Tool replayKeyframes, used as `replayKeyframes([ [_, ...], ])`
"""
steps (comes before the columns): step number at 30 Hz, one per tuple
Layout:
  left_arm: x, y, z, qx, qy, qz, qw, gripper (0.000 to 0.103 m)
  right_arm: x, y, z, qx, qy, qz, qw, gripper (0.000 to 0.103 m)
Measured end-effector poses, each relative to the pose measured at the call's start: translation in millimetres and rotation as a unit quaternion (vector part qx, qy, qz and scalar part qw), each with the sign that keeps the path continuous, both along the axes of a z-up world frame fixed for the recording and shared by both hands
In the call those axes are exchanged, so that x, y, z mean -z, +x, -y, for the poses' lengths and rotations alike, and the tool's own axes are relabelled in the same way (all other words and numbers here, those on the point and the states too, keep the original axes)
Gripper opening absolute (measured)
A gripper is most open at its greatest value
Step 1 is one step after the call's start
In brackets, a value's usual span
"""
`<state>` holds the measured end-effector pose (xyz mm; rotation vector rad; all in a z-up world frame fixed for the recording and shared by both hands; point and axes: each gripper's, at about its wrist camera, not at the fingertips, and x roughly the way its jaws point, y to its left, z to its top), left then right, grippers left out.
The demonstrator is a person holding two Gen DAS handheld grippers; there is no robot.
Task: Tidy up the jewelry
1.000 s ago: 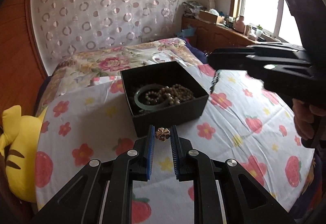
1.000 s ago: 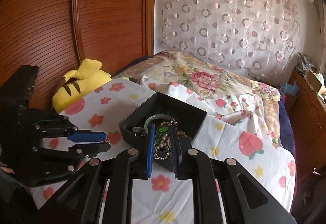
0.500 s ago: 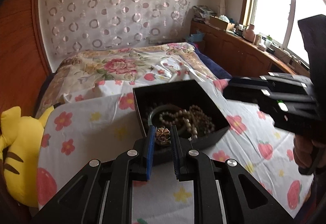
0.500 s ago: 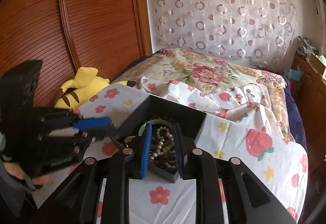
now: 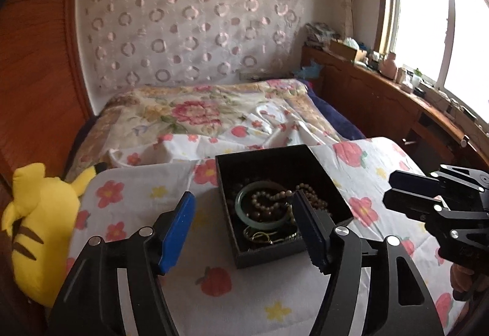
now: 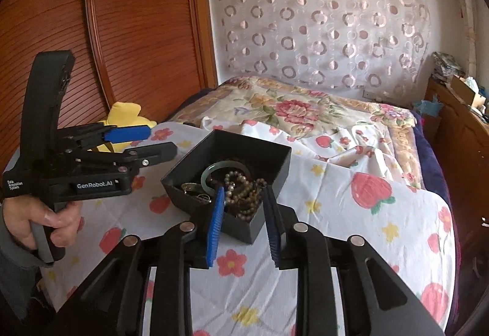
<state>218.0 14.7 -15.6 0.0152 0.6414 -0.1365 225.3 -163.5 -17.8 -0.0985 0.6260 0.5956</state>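
Note:
A black open box (image 5: 305, 152) stands on the flowered sheet and holds a pale green bangle (image 5: 244, 215), brown bead strings (image 5: 308, 195) and gold pieces (image 5: 262, 236). It also shows in the right wrist view (image 6: 276, 166) with the bangle (image 6: 214, 168) and beads (image 6: 244, 195). My left gripper (image 5: 243, 210) is open and empty, its jaws wide apart above the box's near left side. My right gripper (image 6: 243, 198) is open and empty, just over the box's near corner. In the left wrist view the right gripper (image 5: 403, 192) sits right of the box.
A yellow plush toy (image 5: 36, 213) lies at the sheet's left edge against the wooden wardrobe (image 6: 122, 30). A flowered quilt (image 5: 198, 109) covers the bed behind. A wooden cabinet (image 5: 382, 97) with clutter runs along the window on the right.
My left gripper was shut on a small clover-shaped gold piece; now it is wide open and the piece is gone from it. My right gripper opened, having held a green pendant chain a second ago.

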Motion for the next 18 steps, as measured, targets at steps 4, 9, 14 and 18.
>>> replayKeyframes([
  [4,-4.9,-29.8,1.8,-0.013,0.007,0.031,0.9994,0.086,-6.3,-29.0,9.3,0.016,0.017,0.022,0.999,0.038],
  [9,-11.9,-70.4,8.8,-0.015,0.009,0.062,0.9979,0.095,-12.5,-62.2,21.5,0.037,0.037,0.047,0.998,0.057],
  [14,-16.1,-103.6,15.2,-0.012,0.013,0.079,0.9967,0.095,-17.2,-91.0,30.8,0.061,0.040,0.075,0.994,0.085],
  [18,-14.9,-123.6,18.4,-0.019,0.017,0.084,0.9962,0.095,-19.4,-113.6,42.0,0.082,0.050,0.096,0.991,0.101],
])
